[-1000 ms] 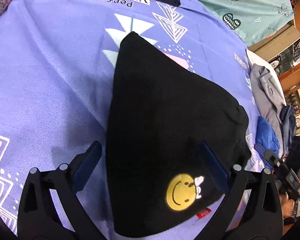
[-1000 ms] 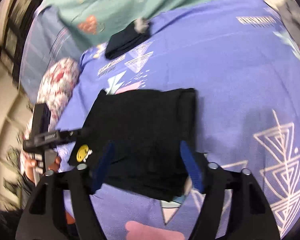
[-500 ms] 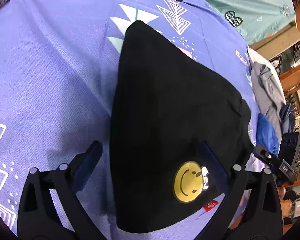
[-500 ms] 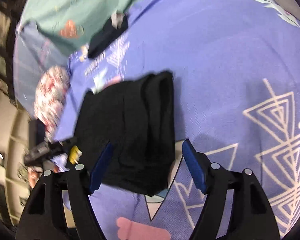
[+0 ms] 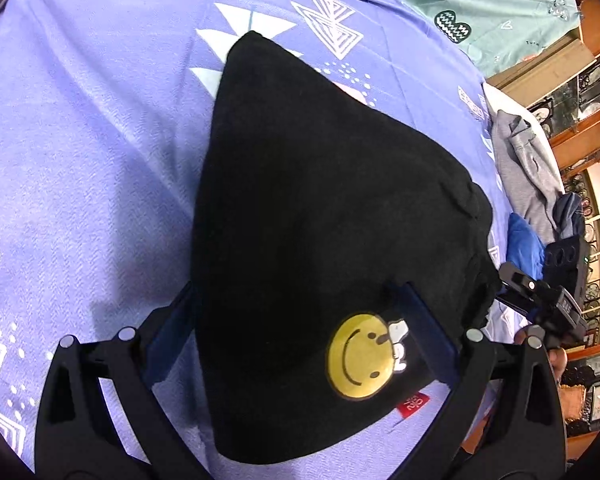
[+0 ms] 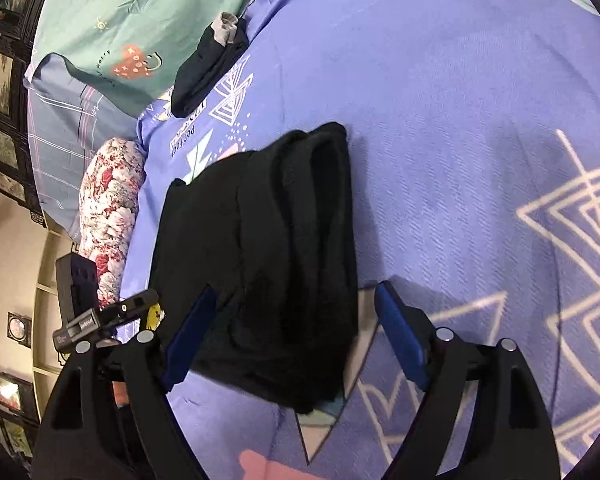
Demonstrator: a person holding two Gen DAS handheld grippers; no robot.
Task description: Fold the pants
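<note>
The black pants (image 5: 324, 216) lie on the purple bedsheet (image 5: 80, 128) as a compact folded bundle, so the folding looks close to finished. From the right wrist view the pants (image 6: 268, 264) show several stacked layers with a rolled, thick edge on the side toward the open sheet (image 6: 480, 128). The layers are not perfectly squared, and the near corner looks a little ragged, so what seems left is a last tidy or press, or setting the bundle aside.

The left tongs (image 5: 300, 332) stand wide apart, one finger on each side of the near end of the bundle, close to the yellow smiley patch (image 5: 360, 362) and the small red tag (image 5: 413, 404). They hold nothing. The right tongs (image 6: 296, 340) are also spread, straddling the near corner of the bundle, with nothing clamped between them.

Some things cannot be made out. The black cloth swallows detail, so the number of folds and where the waistband or leg ends sit is unclear. Whether either pair of fingers touches the cloth or hovers just above it cannot be told. The underside of the bundle is hidden. A dark folded garment (image 6: 208, 68) lies well apart near the green bedding (image 6: 140, 12), and a grey piece of clothing (image 5: 528, 168) sits at the bed's far edge, partly cut off.
</note>
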